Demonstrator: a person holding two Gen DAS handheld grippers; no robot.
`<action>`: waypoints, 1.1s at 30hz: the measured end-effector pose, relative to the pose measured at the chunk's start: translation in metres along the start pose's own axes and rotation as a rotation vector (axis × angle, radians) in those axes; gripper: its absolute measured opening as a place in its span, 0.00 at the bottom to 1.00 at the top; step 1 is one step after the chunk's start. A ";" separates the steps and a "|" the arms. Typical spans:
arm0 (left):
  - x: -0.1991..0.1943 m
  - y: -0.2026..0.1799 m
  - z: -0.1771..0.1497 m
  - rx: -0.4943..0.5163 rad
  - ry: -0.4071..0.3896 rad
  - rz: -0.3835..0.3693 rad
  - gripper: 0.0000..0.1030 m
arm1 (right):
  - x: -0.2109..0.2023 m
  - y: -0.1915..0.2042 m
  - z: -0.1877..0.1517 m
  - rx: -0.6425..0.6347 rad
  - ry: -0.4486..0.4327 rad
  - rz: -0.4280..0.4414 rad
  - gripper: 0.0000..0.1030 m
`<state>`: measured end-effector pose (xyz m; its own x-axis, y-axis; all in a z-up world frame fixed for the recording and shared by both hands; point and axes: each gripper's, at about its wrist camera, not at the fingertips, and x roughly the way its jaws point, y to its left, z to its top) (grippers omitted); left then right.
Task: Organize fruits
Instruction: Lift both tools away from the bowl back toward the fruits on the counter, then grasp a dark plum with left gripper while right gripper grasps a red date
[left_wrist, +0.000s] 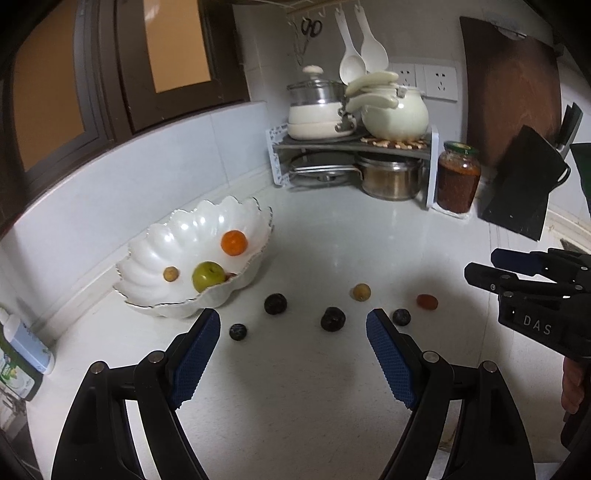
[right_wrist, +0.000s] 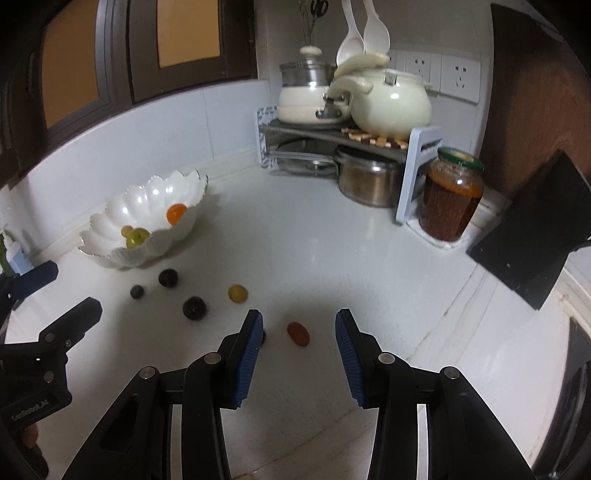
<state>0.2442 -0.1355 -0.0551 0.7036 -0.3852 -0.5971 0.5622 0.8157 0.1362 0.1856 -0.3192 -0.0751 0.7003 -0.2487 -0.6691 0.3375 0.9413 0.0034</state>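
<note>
Your two grippers point down at the loose fruits on the counter (left_wrist: 314, 369).

Your left gripper (left_wrist: 293, 321) is wide and empty above a dark plum (left_wrist: 332, 318). Your right gripper (right_wrist: 299, 323) is narrower, also empty, with the red fruit (right_wrist: 298, 333) just ahead between its fingers. The white bowl (left_wrist: 147, 254) at the left holds an orange (left_wrist: 233, 242) and a green apple (left_wrist: 208, 276).

You get dim indoor light from above: glare streaks the white counter (left_wrist: 332, 229) and glossy bowl (left_wrist: 177, 236). Both views bend and darken toward their edges, and soft shadows pool under the fruit.
</note>
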 end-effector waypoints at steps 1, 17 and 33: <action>0.004 -0.001 0.000 0.002 0.009 -0.005 0.79 | 0.003 -0.001 -0.001 0.005 0.008 0.003 0.41; 0.060 -0.017 -0.003 0.044 0.073 -0.065 0.70 | 0.054 -0.007 -0.010 -0.001 0.101 0.038 0.41; 0.102 -0.024 -0.010 0.054 0.153 -0.103 0.59 | 0.083 -0.007 -0.013 -0.045 0.127 0.044 0.40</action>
<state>0.2979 -0.1895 -0.1272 0.5692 -0.3925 -0.7225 0.6537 0.7490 0.1080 0.2336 -0.3437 -0.1403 0.6275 -0.1786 -0.7579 0.2774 0.9607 0.0033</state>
